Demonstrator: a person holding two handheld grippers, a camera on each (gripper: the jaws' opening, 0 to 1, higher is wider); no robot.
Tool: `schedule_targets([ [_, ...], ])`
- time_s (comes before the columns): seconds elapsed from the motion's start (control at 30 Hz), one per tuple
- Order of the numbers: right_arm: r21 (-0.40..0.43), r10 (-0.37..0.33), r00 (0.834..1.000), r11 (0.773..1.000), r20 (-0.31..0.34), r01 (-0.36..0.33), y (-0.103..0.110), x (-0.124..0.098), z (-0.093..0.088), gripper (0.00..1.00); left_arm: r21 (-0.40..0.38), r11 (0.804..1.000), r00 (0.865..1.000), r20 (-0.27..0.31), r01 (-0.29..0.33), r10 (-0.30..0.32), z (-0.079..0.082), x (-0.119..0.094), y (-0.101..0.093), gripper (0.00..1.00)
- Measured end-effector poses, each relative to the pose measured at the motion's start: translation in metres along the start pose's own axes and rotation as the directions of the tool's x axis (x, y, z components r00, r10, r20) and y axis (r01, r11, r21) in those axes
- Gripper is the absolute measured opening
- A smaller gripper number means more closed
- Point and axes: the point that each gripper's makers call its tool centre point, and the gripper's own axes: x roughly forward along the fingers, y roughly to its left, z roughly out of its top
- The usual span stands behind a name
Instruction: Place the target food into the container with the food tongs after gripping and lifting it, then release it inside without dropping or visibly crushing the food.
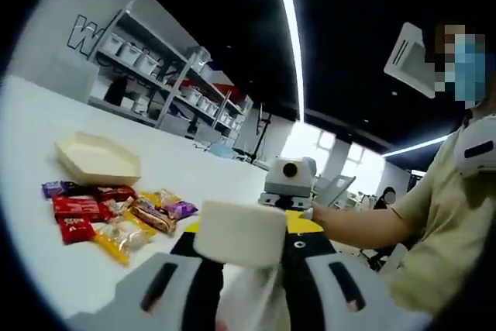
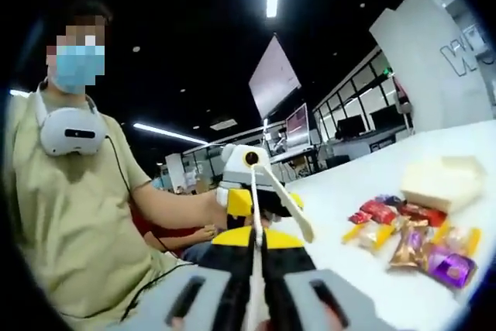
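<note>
Both claws raised off the table (image 1: 46, 137) — no snack gripped yet.

We see the right gripper (image 2: 253, 269) clamped on the tongs (image 2: 283, 195), the left gripper (image 1: 240, 269) on a white cup (image 1: 239, 232); crowded wrappers (image 2: 411, 238) risk a slip or crush before the tray (image 1: 97, 158).

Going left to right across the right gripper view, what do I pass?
Person's shirt → other tool → food tongs → snack packets → cream container.
</note>
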Motion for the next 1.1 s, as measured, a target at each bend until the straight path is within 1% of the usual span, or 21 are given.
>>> schedule_targets([
  [0.07, -0.005, 0.016, 1.0, 1.0, 0.004, -0.016, 0.005, 0.001, 0.003, 0.0, 0.006, 1.0, 1.0, 0.007, 0.017, -0.017, 0.002, -0.001, -0.005, 0.27],
  [0.13, -0.019, 0.019, 1.0, 1.0, 0.007, -0.019, 0.006, 0.002, 0.006, 0.0, 0.027, 0.999, 0.999, 0.026, 0.019, -0.019, 0.005, -0.001, -0.008, 0.28],
  [0.17, -0.016, 0.021, 1.0, 1.0, 0.008, -0.021, 0.007, 0.003, 0.006, 0.0, 0.027, 0.999, 0.999, 0.028, 0.022, -0.023, 0.006, -0.001, -0.009, 0.28],
  [0.2, -0.025, 0.034, 0.999, 0.999, 0.012, -0.034, 0.01, 0.005, 0.009, 0.0, 0.025, 0.999, 0.998, 0.039, 0.039, -0.04, 0.008, 0.0, -0.012, 0.28],
  [0.37, -0.03, 0.057, 0.998, 0.998, 0.005, -0.057, 0.016, 0.014, 0.011, 0.0, 0.029, 0.998, 0.995, 0.076, 0.059, -0.061, 0.016, 0.004, -0.019, 0.31],
  [0.57, -0.048, 0.07, 0.997, 0.996, 0.015, -0.069, 0.018, 0.015, 0.015, 0.0, 0.03, 0.997, 0.994, 0.083, 0.064, -0.066, 0.02, 0.004, -0.023, 0.3],
  [0.83, -0.039, 0.084, 0.996, 0.996, 0.033, -0.083, 0.02, 0.016, 0.016, 0.0, 0.02, 0.998, 0.993, 0.099, 0.067, -0.069, 0.022, 0.007, -0.025, 0.31],
  [1.0, -0.04, 0.09, 0.996, 0.995, 0.029, -0.089, 0.02, 0.016, 0.016, 0.0, 0.017, 0.997, 0.992, 0.1, 0.07, -0.071, 0.022, 0.007, -0.025, 0.31],
  [1.1, -0.037, 0.097, 0.995, 0.995, 0.016, -0.096, 0.021, 0.017, 0.014, 0.0, 0.012, 0.997, 0.992, 0.1, 0.071, -0.072, 0.022, 0.008, -0.025, 0.32],
])
